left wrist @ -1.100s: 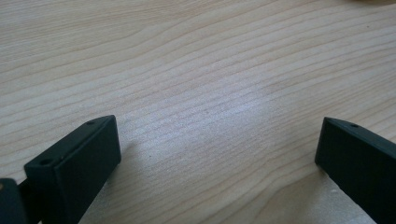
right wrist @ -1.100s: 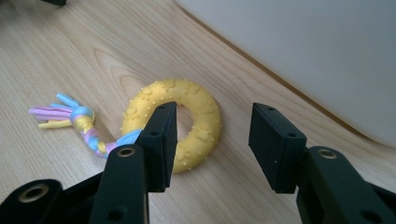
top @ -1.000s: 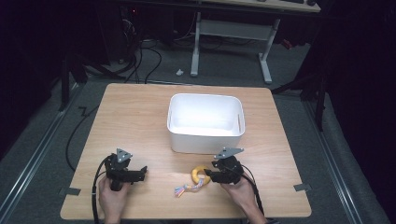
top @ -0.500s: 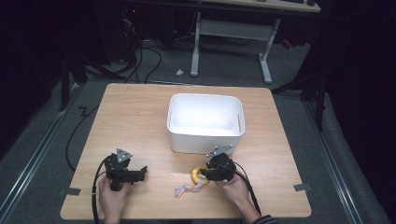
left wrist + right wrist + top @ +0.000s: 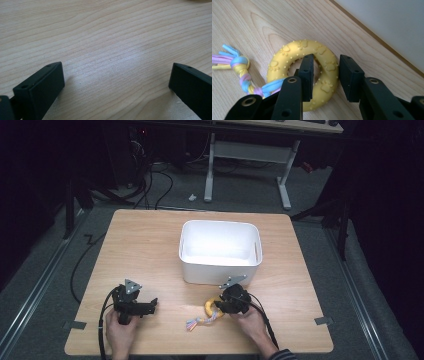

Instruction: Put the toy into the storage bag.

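Near the surface's (image 5: 150,240) front edge, the yellow ring toy's (image 5: 322,60) rim is straddled by the right gripper (image 5: 325,75), not yet clamped. The left gripper (image 5: 115,80) is held wide open.

My left gripper (image 5: 115,82) has its two black jaws spread wide apart, one rising at the lower left and the other at the lower right. Between them I see bare light wood of the worktop (image 5: 107,37), its grain running across, with nothing held between the jaws.
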### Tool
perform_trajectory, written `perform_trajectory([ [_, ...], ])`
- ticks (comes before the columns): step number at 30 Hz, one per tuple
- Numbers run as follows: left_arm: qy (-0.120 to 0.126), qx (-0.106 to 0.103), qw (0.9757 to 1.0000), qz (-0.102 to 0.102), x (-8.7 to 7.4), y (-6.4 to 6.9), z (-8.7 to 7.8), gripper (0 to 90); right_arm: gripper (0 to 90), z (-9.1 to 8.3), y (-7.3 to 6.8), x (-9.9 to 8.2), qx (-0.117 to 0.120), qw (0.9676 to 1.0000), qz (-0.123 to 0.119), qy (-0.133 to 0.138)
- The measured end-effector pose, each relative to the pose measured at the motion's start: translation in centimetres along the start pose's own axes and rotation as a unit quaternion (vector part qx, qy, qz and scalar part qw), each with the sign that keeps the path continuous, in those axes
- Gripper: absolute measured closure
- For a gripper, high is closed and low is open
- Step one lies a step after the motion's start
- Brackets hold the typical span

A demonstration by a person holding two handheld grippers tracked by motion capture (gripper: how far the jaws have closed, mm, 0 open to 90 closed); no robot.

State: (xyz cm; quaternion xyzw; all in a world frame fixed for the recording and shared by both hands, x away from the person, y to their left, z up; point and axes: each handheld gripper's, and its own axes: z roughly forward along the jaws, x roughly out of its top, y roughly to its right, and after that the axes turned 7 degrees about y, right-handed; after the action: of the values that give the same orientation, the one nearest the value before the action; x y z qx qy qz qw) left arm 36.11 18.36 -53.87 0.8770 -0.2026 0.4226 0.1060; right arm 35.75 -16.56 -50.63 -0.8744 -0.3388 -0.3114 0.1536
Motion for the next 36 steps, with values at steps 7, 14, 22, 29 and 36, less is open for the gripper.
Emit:
perform_trajectory([
  [7, 0.0, 0.0, 1.0, 0.0, 0.0, 0.0, 0.0, 0.4, 66.8, 0.1, 0.1, 0.0, 0.005, 0.9999, -0.008, -0.007],
  [14, 0.0, 0.0, 1.0, 0.0, 0.0, 0.0, 0.0, 0.3, 66.9, 0.1, 0.1, 0.1, 0.005, 0.9999, -0.012, -0.011],
  [22, 0.0, 0.0, 1.0, 0.0, 0.0, 0.0, 0.0, 0.3, 67.8, 0.1, -0.1, 0.1, 0.001, 0.9998, -0.019, -0.009],
  [29, 0.0, 0.0, 1.0, -0.001, 0.0, 0.0, 0.0, 0.4, 68.6, -0.5, 0.7, 0.2, 0.015, 0.9998, 0.008, 0.006],
  [36, 0.0, 0.0, 1.0, -0.001, 0.0, 0.0, 0.0, 0.3, 68.7, -1.7, 0.9, 0.2, 0.024, 0.9994, 0.016, 0.017],
])
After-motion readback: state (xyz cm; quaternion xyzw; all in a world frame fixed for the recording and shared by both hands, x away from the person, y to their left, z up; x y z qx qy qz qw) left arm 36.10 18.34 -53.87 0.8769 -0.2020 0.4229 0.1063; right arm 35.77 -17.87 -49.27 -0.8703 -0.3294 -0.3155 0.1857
